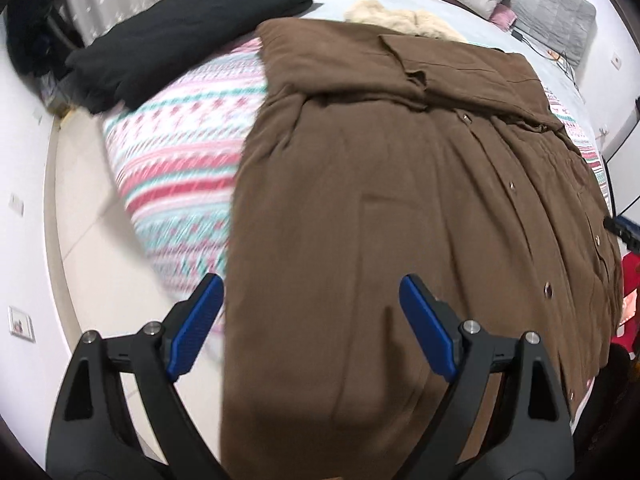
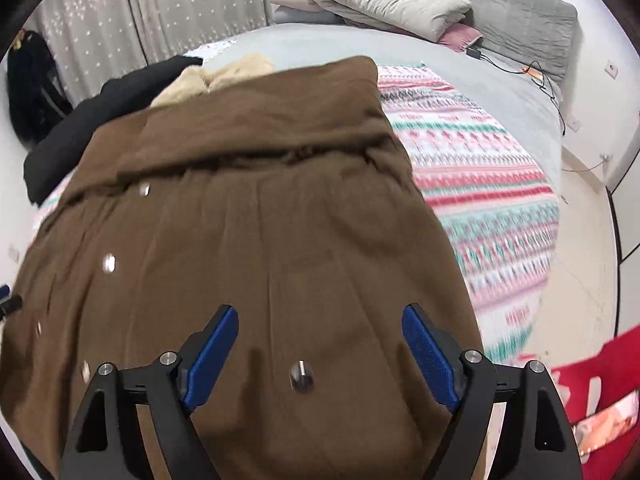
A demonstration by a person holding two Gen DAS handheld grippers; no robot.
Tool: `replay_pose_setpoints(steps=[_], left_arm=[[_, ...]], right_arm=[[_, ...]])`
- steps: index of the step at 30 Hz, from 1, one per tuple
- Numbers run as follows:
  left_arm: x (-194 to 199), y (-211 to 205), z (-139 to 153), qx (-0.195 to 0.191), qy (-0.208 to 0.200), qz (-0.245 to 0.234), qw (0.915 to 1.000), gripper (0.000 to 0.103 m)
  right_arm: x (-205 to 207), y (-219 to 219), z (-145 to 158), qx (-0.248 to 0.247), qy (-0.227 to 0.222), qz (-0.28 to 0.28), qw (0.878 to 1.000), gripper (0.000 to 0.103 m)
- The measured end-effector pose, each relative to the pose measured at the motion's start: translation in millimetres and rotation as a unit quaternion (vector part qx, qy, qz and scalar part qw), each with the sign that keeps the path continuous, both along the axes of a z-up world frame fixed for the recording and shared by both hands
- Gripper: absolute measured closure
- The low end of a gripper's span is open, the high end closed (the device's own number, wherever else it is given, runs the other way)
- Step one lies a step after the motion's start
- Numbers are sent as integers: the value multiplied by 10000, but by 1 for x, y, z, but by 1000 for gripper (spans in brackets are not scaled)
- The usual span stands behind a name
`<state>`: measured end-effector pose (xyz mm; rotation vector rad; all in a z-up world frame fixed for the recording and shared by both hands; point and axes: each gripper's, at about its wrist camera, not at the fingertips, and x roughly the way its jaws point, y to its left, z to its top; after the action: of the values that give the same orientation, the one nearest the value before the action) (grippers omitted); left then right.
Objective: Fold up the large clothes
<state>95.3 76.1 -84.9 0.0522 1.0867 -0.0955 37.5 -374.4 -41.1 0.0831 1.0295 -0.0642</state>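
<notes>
The brown coat (image 1: 400, 220) runs off both pictures' lower edges, and the patterned blanket (image 1: 180, 152) is motion-blurred.

Brown coat (image 2: 256, 216) beneath parted jaws

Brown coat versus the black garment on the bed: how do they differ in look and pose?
The brown coat lies spread long over the patterned blanket, snaps showing, cream fur at its far end; the black garment sits bunched farther back, plain. The coat lies under both open grippers, left and right; the black one lies beyond them. Both rest on the bed.
</notes>
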Motion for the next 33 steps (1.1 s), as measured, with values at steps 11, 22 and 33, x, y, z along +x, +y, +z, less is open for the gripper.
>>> replay_pose_setpoints(steps=[11,22,33], left_arm=[[-33,32,-10,-967,325,-70,9948,14],[-39,20,-13,-1272,436,-477,9898,15],[-41,38,-19,-915,638,-242,9935,16]], right_arm=[[-72,-33,0,347,-19,-178,9992,18],[-99,-58,-13,479,261,-252,9982,18],[-113,-87,-16,488,662,132,9965,18]])
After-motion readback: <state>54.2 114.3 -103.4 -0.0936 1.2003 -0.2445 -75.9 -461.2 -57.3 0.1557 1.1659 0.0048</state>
